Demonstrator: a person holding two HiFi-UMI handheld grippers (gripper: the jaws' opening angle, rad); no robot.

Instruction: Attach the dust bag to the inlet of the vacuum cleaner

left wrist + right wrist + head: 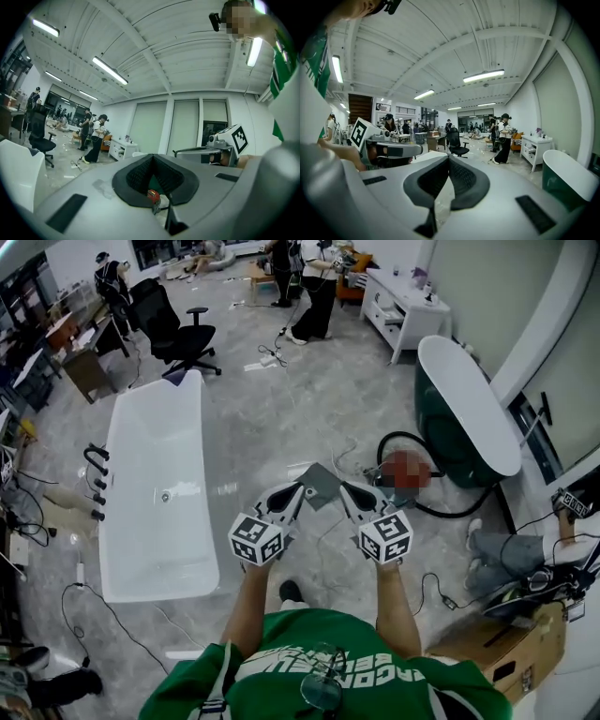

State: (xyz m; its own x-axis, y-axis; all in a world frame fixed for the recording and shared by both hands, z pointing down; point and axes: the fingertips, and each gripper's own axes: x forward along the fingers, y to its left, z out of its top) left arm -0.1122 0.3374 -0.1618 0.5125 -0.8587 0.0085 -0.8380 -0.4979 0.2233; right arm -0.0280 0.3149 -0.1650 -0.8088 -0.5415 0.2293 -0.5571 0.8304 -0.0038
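The dust bag [320, 486] is a flat grey piece held up between my two grippers, over the floor. My left gripper [300, 491] is shut on its left corner and my right gripper [343, 491] on its right corner. In the right gripper view the bag [442, 202] shows as a pale sheet pinched between the closed jaws of the right gripper [448, 161]. The left gripper [152, 161] has its jaws together too. The red vacuum cleaner [405, 471] with its black hose [390, 440] stands on the floor just right of the bag; a bit of it [153, 196] shows below the left jaws.
A white bathtub [141, 521] stands at the left and a green one with a white rim [466, 401] at the right. A seated person's legs [511, 552], a cardboard box [511, 650] and cables lie at the right. An office chair [178, 330] and other people are farther back.
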